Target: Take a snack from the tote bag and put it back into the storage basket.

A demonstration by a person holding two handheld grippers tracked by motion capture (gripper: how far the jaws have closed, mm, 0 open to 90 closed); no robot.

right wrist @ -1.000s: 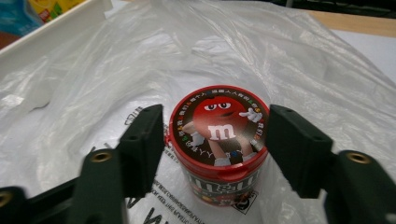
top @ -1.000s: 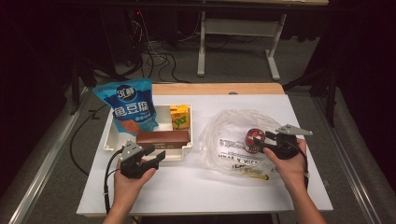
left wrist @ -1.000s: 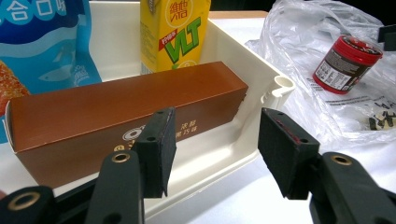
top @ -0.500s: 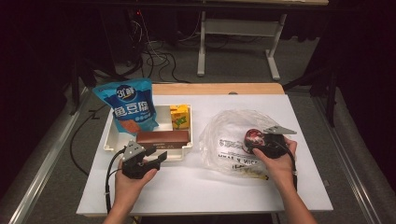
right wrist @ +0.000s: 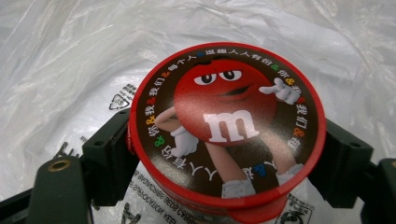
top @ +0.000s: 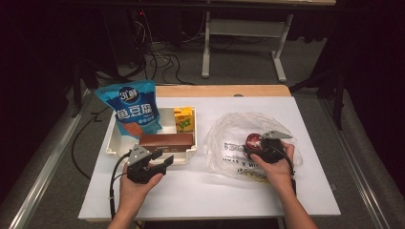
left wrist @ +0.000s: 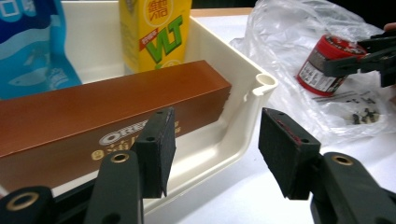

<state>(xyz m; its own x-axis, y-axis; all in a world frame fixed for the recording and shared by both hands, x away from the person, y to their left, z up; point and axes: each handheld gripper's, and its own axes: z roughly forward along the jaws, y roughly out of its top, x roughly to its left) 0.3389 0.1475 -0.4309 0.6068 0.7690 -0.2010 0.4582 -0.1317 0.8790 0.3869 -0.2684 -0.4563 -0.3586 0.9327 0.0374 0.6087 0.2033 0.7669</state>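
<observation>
The red M&M's tub (right wrist: 226, 130) sits on the clear plastic bag (top: 229, 138), the right gripper (top: 260, 145) clamped around it. Next, probably a lift toward the white tray (top: 114, 145), where the left gripper (top: 160, 160) waits half-open, empty.

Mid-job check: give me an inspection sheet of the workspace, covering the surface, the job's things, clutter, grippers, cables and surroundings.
Surface: white table, wooden strip along its far edge.
Job's things: red candy tub over the clear plastic bag, which lies spread on the table's right half.
Clutter: white tray at the left holds a blue snack bag, a yellow drink carton and a brown biscuit box.
Grippers: right gripper has a jaw on each side of the tub; its jaws have just been opening. Left gripper open, holding nothing, at the tray's near corner.
Cables: one trails from the left gripper; more lie on the floor behind.
Surroundings: dark room, a white table frame beyond.
</observation>
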